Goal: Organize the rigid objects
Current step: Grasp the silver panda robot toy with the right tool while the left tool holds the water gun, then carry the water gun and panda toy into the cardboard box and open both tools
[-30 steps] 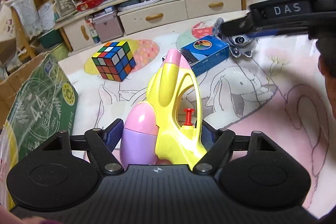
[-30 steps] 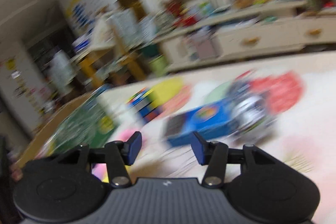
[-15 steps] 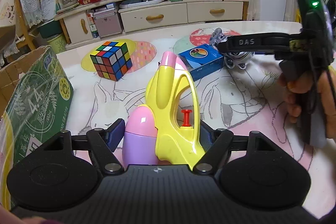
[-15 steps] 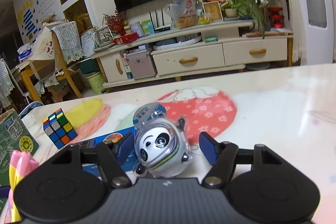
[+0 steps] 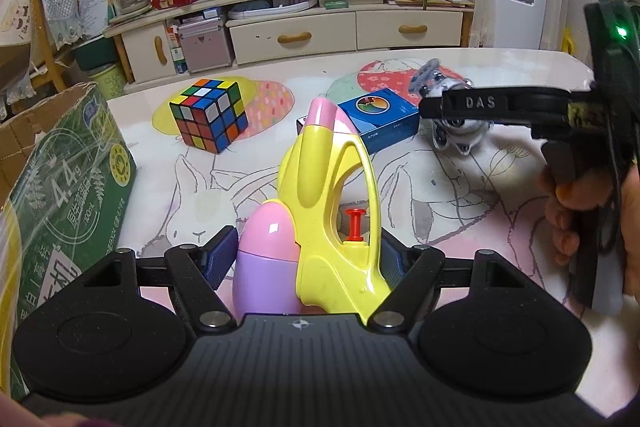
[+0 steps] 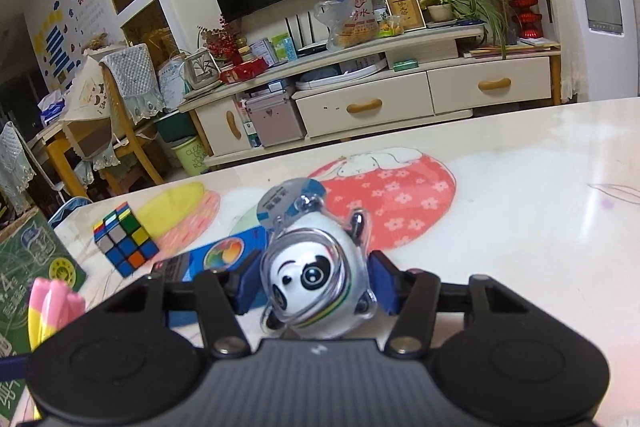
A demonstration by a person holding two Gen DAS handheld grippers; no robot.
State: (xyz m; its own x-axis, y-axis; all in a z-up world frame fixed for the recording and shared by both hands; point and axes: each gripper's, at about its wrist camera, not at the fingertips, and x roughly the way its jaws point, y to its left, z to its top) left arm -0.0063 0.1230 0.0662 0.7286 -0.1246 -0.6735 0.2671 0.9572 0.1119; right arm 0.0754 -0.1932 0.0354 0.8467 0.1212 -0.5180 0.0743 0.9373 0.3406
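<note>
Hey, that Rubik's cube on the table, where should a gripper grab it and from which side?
Probably from above, closing on two opposite side faces of the Rubik's cube at mid height. It sits flat on the table with a vertical edge toward the left wrist camera, so approach rotated to meet flat faces, not corners.

Black hand-held gripper (image 5: pixel 306 259), blue pads (image 5: pixel 219 255)
</note>
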